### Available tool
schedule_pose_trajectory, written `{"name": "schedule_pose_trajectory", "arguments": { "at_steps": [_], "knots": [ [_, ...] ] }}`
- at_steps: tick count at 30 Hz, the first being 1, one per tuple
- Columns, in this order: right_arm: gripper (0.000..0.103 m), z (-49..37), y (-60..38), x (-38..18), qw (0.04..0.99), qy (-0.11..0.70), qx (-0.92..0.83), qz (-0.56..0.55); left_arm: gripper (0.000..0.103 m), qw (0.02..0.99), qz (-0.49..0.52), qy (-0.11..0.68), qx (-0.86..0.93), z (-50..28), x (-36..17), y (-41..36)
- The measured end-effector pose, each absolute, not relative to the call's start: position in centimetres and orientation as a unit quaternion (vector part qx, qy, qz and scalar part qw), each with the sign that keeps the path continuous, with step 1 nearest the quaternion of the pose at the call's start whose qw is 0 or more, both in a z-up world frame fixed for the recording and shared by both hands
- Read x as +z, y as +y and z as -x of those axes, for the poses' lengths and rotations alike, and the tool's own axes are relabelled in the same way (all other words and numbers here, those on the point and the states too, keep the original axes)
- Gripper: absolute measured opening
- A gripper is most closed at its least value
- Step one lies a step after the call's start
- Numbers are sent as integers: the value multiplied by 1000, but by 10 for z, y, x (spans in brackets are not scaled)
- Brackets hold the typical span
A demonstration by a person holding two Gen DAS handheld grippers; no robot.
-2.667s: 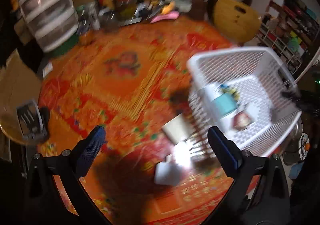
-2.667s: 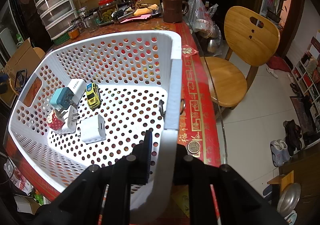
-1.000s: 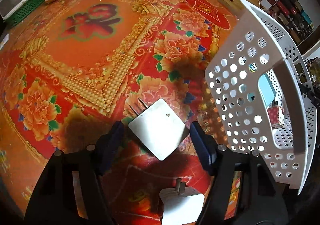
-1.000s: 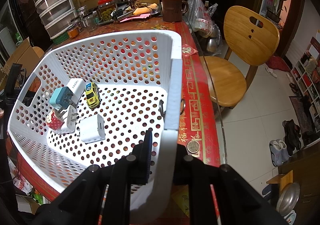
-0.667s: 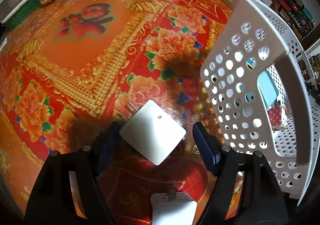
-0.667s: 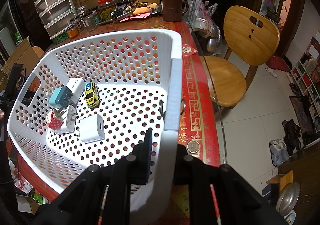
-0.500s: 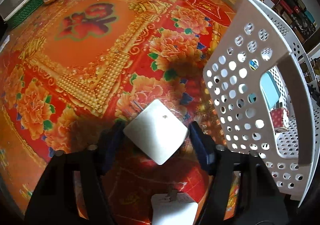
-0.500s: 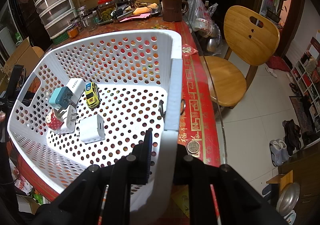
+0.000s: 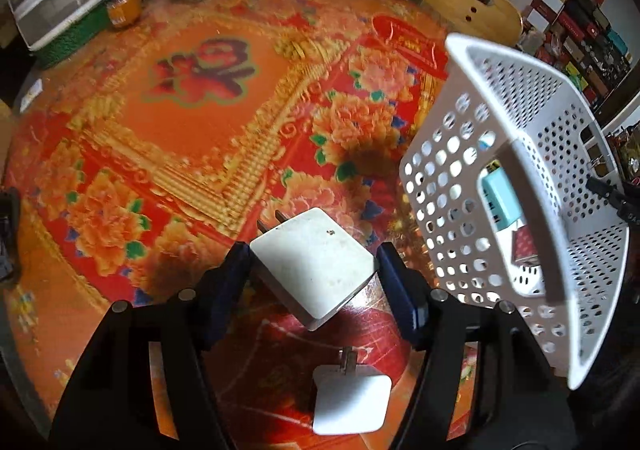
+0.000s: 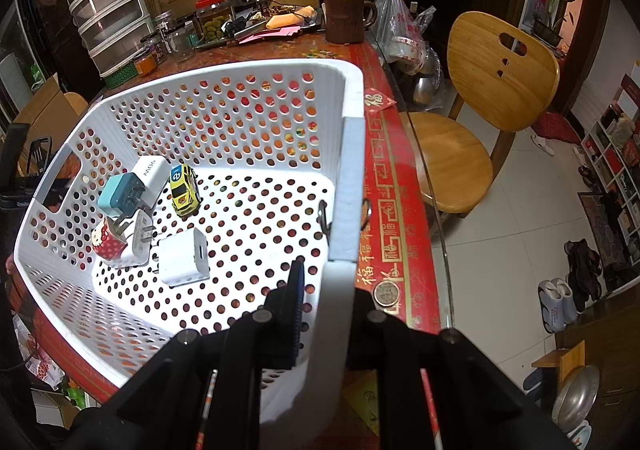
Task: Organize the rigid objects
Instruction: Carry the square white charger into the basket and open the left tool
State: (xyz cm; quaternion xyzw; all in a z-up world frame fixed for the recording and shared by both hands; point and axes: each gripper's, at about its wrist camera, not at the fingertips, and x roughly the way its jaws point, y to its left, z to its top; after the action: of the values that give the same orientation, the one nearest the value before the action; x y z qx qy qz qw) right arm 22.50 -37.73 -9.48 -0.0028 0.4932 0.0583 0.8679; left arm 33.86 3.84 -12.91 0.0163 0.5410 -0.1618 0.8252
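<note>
Basket, rim pinched by right gripper, already holds five items; left gripper clamps white charger just outside basket, another charger left on table nearby.

Your charger sits between the left gripper's fingers, above a second charger, with the basket to its right.

Ahead and left of your left tongs the bench lies open; the basket wall blocks right, apparently close beside them.
</note>
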Motion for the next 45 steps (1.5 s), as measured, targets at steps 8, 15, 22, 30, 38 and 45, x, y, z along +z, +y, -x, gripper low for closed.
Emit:
{"name": "schedule_pose_trajectory", "arguments": {
  "at_steps": [8,15,22,30,38,45],
  "knots": [
    [13,-225,-377,-95,868,493,58,3,63,856,-19,490,-162,-316,-60,43],
    [13,-226,-376,-94,868,493,59,2,63,868,-55,453,-197,-293,8,-9],
    [13,-226,-376,-94,868,493,59,2,63,841,-96,475,-239,-292,-1,-93],
    [14,-226,-375,-95,867,494,60,3,43,786,-154,539,-260,-308,-60,-160],
    [15,-225,-376,-95,867,495,64,2,42,802,-124,523,-259,-307,-51,-138],
    [16,-226,-376,-96,866,496,64,2,75,842,-105,480,-223,-284,-8,-70]
  ]
}}
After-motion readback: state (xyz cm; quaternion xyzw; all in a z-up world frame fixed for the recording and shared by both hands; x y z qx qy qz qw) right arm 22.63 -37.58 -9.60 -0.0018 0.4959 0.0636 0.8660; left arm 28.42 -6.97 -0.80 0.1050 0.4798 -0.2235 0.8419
